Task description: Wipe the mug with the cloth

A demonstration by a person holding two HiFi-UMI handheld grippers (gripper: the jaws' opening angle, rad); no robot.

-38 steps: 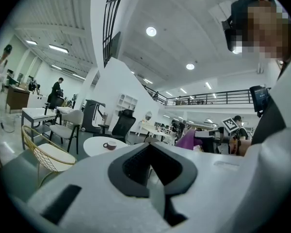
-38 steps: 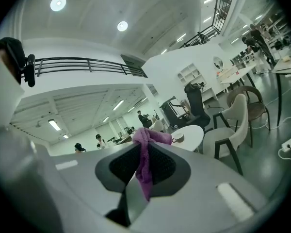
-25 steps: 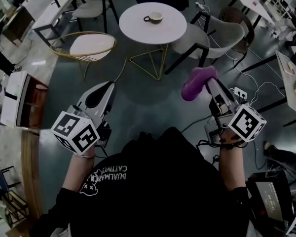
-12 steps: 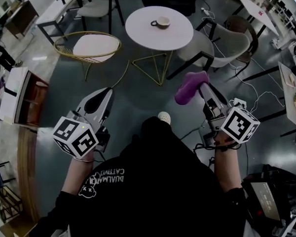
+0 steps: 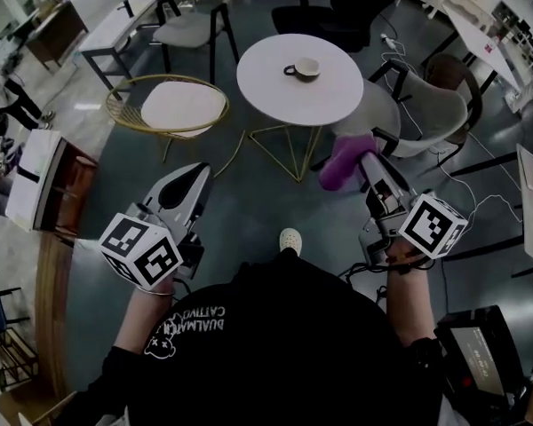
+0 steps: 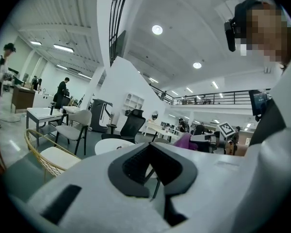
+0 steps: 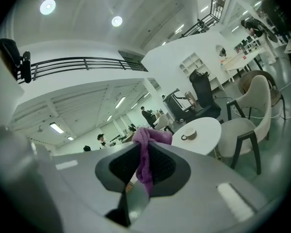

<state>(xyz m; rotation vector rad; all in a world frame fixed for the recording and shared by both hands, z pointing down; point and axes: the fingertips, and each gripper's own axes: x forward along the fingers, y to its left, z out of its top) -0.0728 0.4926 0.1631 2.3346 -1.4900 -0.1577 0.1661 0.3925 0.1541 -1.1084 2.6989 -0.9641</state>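
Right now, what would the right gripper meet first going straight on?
Likely the near rim of the round white table holding the beige mug; nothing shows in between, though depth is unclear.

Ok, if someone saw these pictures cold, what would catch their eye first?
The purple cloth, pinched in the jaws of the right gripper right of centre in the head view, is the one bright colour. Ahead of it, a lone mug sits on the round white table. The left gripper, at lower left, is shut with nothing in its jaws.

Dim overhead light, fisheye-warped, vignetted edges
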